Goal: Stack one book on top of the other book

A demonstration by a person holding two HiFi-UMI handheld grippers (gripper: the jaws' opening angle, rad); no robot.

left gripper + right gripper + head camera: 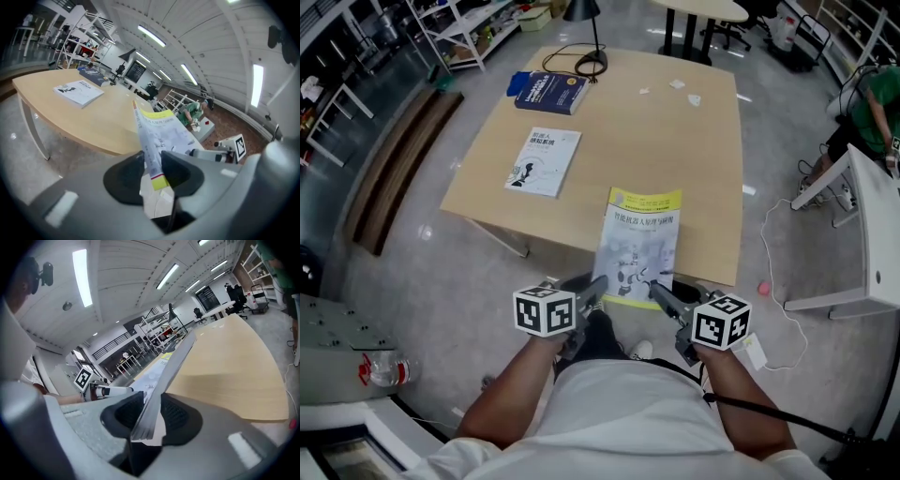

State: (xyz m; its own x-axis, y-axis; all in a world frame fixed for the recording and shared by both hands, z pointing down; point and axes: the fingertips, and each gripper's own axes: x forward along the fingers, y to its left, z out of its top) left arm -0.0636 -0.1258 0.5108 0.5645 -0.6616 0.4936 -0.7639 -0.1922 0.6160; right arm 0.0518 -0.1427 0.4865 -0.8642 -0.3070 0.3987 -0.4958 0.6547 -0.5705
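A yellow-and-white book (pixel 639 244) hangs over the near edge of the wooden table (pixel 694 141), held at its two near corners. My left gripper (pixel 598 289) is shut on its near left corner, and my right gripper (pixel 661 292) is shut on its near right corner. In the left gripper view the pads press the book (pixel 159 133) at the gripper (pixel 152 171). The right gripper view shows the book's edge (pixel 168 371) pinched in that gripper (pixel 151 416). A white book (pixel 544 161) lies flat on the left of the table, with a blue book (pixel 550 91) at the far left.
A black desk lamp (pixel 586 37) stands at the table's far edge, its cord looped beside the blue book. A white desk (pixel 872 234) and a seated person in green (pixel 872 103) are at the right. A long bench (pixel 394 169) runs along the left.
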